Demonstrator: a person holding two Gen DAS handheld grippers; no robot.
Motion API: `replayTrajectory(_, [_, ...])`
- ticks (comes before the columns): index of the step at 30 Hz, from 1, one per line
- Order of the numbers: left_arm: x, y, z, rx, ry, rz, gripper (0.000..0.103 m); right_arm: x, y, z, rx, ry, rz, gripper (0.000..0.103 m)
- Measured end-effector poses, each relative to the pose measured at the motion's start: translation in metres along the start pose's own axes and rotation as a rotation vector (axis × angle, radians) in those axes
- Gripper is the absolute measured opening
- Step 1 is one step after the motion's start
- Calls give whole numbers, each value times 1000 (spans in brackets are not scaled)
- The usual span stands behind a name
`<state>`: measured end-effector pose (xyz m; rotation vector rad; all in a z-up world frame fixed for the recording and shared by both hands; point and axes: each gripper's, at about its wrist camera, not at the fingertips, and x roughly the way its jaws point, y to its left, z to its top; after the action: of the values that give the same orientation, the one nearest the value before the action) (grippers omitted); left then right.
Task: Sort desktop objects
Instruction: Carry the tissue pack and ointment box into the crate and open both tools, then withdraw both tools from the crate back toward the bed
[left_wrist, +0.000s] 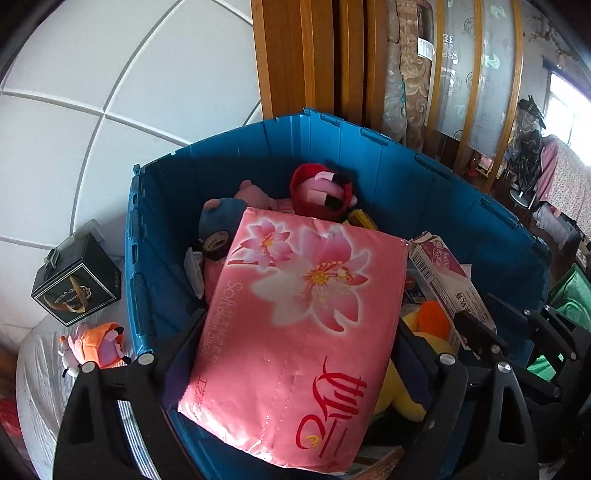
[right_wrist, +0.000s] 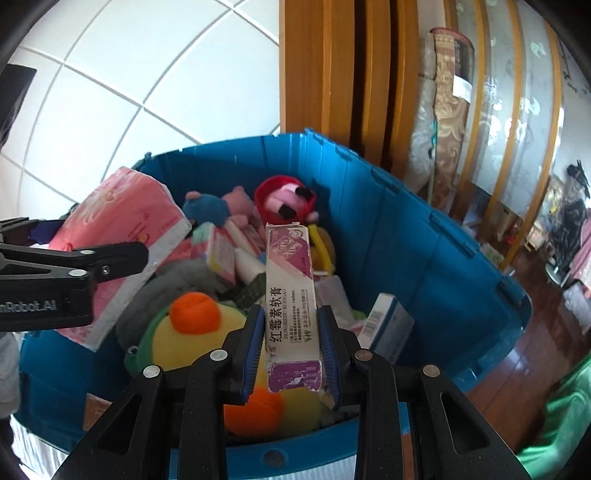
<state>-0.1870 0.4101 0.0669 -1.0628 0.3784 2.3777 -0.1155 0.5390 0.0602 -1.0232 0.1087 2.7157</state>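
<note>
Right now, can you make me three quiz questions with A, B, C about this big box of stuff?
1. Where is the small orange toy?
A. outside the bin
B. inside it
C. on the tissue pack

2. What colour is the tissue pack?
A. green
B. pink
C. black

3. What is the right claw doing?
A. hanging open
B. squeezing a plush duck
C. gripping a thin box

Answers: 1 A, it lies beside the blue wall. 2 B, pink with flowers. 3 C, both pads press the box.

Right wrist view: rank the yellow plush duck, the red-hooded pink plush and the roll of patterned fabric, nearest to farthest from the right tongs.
1. Yellow plush duck, just left of the right tongs.
2. Red-hooded pink plush, at the bin's far end.
3. Roll of patterned fabric, beyond the bin, upper right.
</note>
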Motion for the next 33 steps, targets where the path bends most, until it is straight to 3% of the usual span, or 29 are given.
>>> replayTrajectory(9, [-5, 0, -1, 6, -34, -13, 93, 8, 4, -9, -7, 38, -25, 30])
replayTrajectory(11, [-9, 3, -2, -2, -48, -20, 93, 10, 3, -10, -4, 42, -23, 36])
replayTrajectory(12, [-12, 2, -3, -2, -56, -27, 93, 10, 3, -11, -5, 39, -26, 40])
replayTrajectory(14, [-19, 6, -5, -6, -80, -27, 93, 10, 3, -10, -2, 36, -31, 61])
replayTrajectory(15, [-23, 7, -6, -8, -96, -25, 93, 8, 4, -10, -1, 30, -25, 79])
replayTrajectory(16, [-28, 10, -8, -11, -113, -24, 93, 5, 5, -10, -3, 21, -23, 86])
replayTrajectory(18, [-39, 18, -12, -18, -147, -22, 93, -2, 9, -10, -12, 1, -37, 87])
replayTrajectory(21, [-57, 37, -19, -51, -199, -20, 93, -18, 17, -6, -13, -41, -46, 103])
replayTrajectory(27, [-91, 96, -48, -144, -281, -3, 100, -59, 55, 3, -40, -147, -36, 103])
replayTrajectory(33, [-108, 176, -94, -192, -285, -2, 100, -93, 124, 6, -63, -216, 39, 103])
